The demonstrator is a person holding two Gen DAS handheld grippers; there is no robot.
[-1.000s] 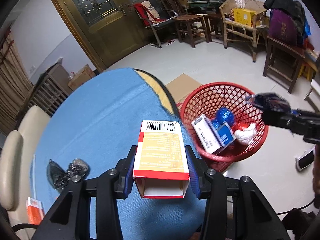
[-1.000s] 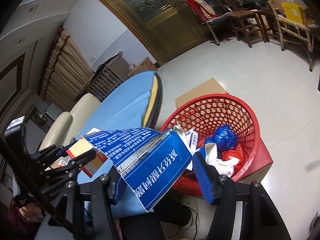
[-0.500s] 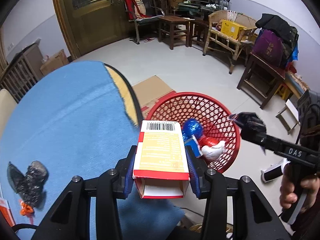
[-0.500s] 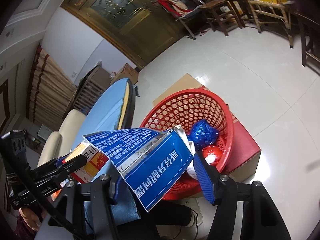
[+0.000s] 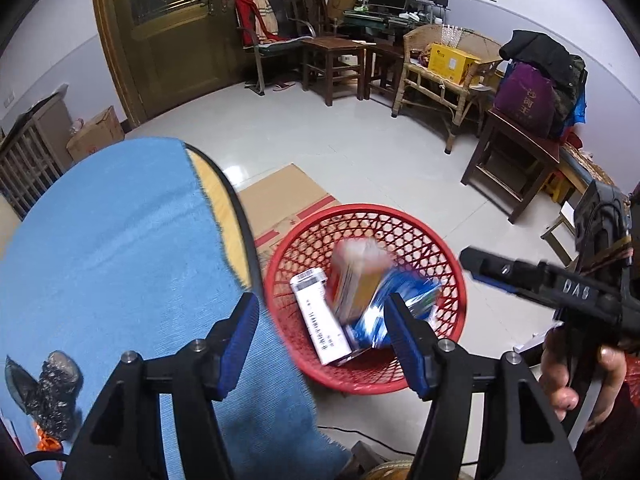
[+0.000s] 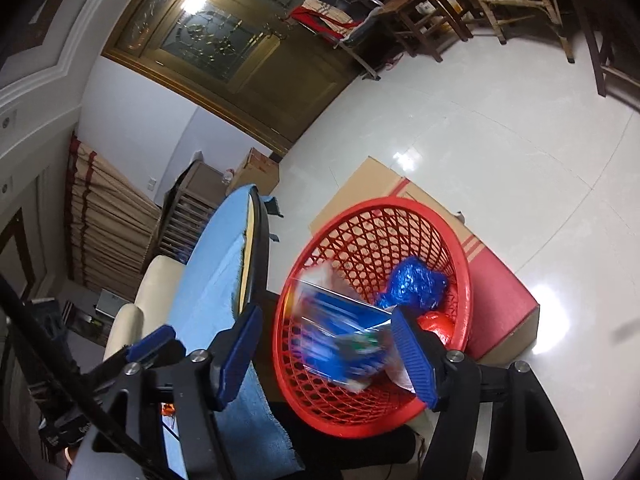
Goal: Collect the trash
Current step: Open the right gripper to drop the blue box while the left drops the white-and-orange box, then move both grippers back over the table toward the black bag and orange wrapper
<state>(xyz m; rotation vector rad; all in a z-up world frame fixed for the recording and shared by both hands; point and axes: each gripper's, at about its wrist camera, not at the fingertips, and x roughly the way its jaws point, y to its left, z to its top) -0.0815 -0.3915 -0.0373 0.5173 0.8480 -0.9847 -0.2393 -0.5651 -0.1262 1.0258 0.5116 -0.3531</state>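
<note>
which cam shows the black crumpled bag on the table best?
Left wrist: the black bag lies in plain sight on the blue tablecloth, lower left, beside the open left gripper. The right wrist view does not show it; it catches only the cloth's edge.

Bkgd as I see it: tabletop (image 5: 120, 240) w/ blue cloth, left; brown double door (image 5: 180, 28) at back; wicker chair (image 5: 444, 76) carrying yellow box (image 5: 452, 62); dark wooden stool (image 5: 334, 54) nr door; flat cardboard (image 5: 280, 196) on tiled floor (image 5: 360, 136).

Brown glazed door (image 5: 172, 28), pale tiled floor (image 5: 320, 136), wooden chairs (image 5: 332, 52)
</note>
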